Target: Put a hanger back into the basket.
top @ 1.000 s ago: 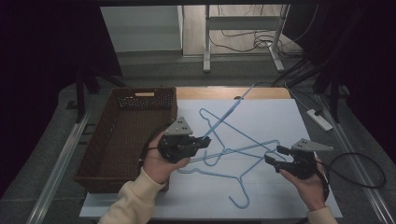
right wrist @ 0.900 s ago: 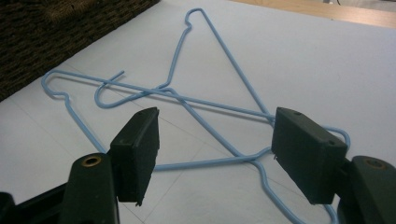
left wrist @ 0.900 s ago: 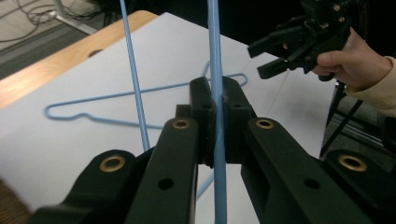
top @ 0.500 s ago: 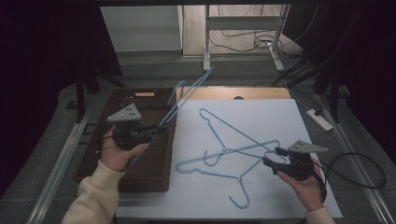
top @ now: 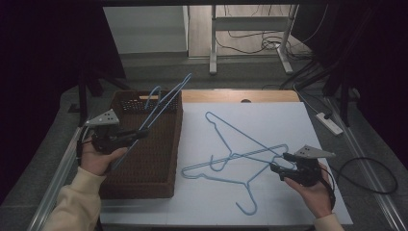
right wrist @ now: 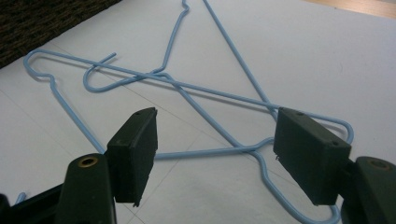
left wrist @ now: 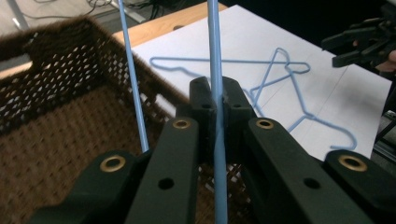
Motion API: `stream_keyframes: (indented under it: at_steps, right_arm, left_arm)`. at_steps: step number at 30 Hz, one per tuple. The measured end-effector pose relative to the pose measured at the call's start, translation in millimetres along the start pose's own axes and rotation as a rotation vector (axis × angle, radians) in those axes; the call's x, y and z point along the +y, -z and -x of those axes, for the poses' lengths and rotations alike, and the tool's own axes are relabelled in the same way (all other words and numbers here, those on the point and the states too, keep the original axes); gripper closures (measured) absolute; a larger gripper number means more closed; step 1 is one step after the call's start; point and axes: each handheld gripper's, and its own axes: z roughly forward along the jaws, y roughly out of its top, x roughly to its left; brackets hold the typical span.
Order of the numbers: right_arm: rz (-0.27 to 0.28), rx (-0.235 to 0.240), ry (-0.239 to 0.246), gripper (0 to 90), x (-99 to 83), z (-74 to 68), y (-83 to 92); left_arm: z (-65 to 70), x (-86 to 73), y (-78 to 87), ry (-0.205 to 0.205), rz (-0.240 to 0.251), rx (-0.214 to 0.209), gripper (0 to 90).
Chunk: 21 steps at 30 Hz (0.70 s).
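My left gripper (top: 137, 134) is shut on the wire of a light blue hanger (top: 163, 103) and holds it tilted over the brown woven basket (top: 144, 190). In the left gripper view the jaws (left wrist: 215, 100) pinch that wire (left wrist: 214, 42), with the basket (left wrist: 56, 116) below. Two more blue hangers (top: 231, 159) lie crossed on the white sheet (top: 269, 115). My right gripper (top: 276, 167) rests open at their right end. The right gripper view shows its jaws (right wrist: 215, 140) spread wide just above the crossed wires (right wrist: 187, 88), touching neither.
The basket stands at the sheet's left edge, its corner in the right gripper view (right wrist: 37, 23). A wooden table edge (top: 240, 96) runs behind the sheet. A power strip (top: 329, 122) and a black cable (top: 370, 173) lie to the right.
My left gripper has carried its hanger from the middle of the sheet leftward to above the basket. The right gripper has stayed where it was, still open.
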Motion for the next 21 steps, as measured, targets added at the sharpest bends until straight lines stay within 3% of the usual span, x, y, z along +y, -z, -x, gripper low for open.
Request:
stream_keyframes:
  at_steps: [14,21]
  right_arm:
    - [-0.009,-0.004,-0.009,31.3,-1.5,0.8,-1.5]
    - [-0.009,-0.003,-0.011,31.4,-1.6,1.3,-1.8]
  left_arm:
    - [-21.5,-30.5,-1.3,0.018,-0.091,0.007,86.1]
    - [-23.8,-31.6,-1.1,0.026,-0.084,-0.004,86.0]
